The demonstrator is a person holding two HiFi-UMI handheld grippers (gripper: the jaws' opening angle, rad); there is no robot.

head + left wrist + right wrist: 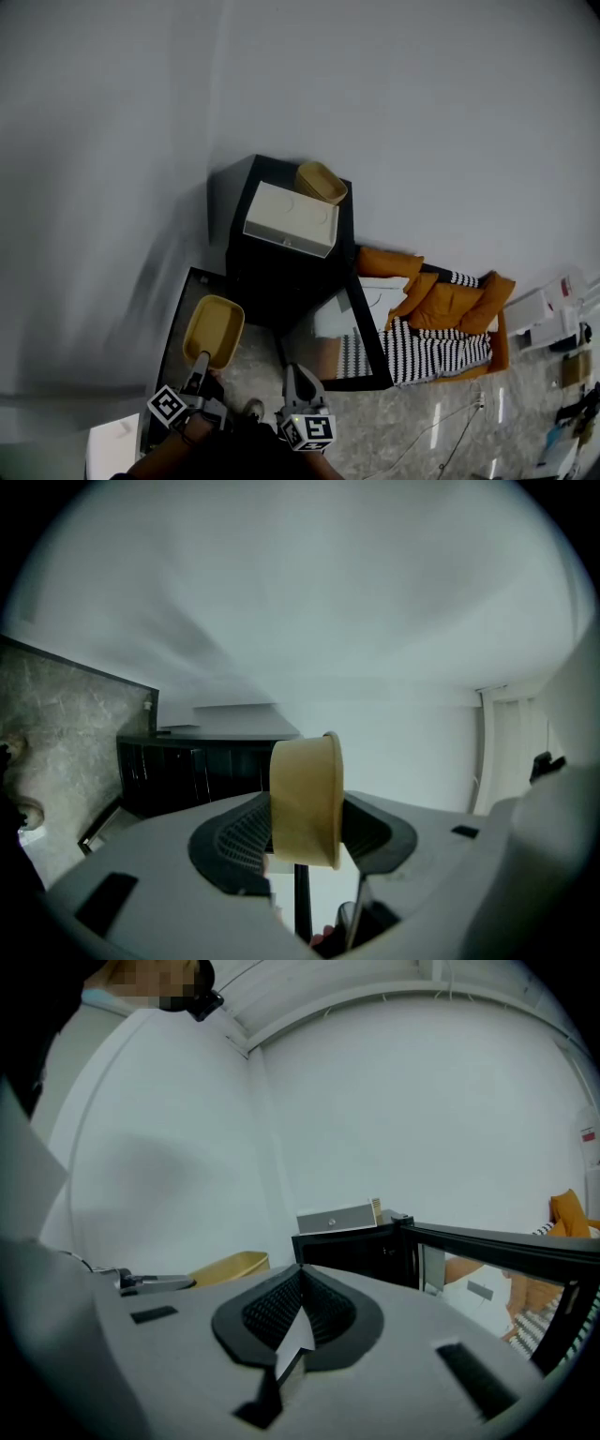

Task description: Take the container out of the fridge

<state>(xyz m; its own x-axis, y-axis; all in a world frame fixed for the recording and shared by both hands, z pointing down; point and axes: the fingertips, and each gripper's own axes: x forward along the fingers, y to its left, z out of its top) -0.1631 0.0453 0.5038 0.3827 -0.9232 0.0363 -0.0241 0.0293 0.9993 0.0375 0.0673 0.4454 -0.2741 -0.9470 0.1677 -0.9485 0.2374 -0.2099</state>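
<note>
Holding the yellow container (214,330) by its wall, we have our left gripper (201,364) clamped on it, and it hangs in the air outside the black fridge (281,272), down and left of it in the head view. The fridge door (333,342) stands open. Our right gripper (298,377) is pinched together with nothing between its jaws, just beside the left one.

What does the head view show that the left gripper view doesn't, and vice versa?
Only the head view: the right gripper and the orange cushions beside the fridge. Only the left gripper view: a close look at the left gripper, its pads closed on the wall of the yellow container. Both: that container, held outside the black fridge.
</note>
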